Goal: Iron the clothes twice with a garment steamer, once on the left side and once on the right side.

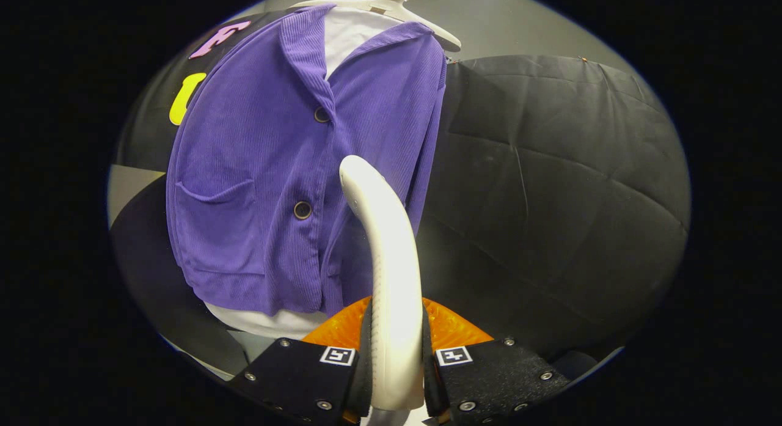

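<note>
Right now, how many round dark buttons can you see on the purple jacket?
2. One round dark button sits just below the collar of the purple corduroy jacket; the other is lower, beside the chest pocket. The white steamer handle, gripped between the fingers, may hide more.

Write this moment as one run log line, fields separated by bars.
gripper: shut on steamer handle | steamer head: near purple jacket, right front panel | jacket: on hanger, buttoned

You've got black creased cloth wall [550, 169] from 3 to 5 o'clock, maybe a grey ceiling [507, 22] at 12.
</note>
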Motion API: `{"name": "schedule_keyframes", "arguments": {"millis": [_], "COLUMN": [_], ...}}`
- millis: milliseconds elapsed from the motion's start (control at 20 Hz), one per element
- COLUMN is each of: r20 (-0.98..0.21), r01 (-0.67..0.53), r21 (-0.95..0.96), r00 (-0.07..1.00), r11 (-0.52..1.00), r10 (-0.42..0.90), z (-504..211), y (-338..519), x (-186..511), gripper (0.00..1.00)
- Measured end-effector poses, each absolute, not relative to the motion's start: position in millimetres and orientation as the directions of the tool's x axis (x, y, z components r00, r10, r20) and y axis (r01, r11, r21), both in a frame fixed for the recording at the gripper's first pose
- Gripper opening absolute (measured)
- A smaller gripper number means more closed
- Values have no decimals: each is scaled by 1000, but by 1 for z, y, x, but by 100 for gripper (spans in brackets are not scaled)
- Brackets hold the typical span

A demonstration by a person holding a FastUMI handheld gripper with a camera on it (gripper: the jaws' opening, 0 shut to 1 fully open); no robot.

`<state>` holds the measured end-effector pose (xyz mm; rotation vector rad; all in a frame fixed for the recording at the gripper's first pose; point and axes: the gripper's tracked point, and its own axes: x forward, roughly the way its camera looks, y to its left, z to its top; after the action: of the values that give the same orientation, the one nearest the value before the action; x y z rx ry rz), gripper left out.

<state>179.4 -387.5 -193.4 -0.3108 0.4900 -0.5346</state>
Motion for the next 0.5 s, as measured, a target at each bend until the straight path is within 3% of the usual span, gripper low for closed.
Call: {"name": "schedule_keyframes", "arguments": {"millis": [500], "r20": [-321], "r01": [390], "r21": [-483], "r00": [754], "r11": [784], "r10": [-573], "z": [-216], "y": [-386], "x": [163], "gripper": [34]}}
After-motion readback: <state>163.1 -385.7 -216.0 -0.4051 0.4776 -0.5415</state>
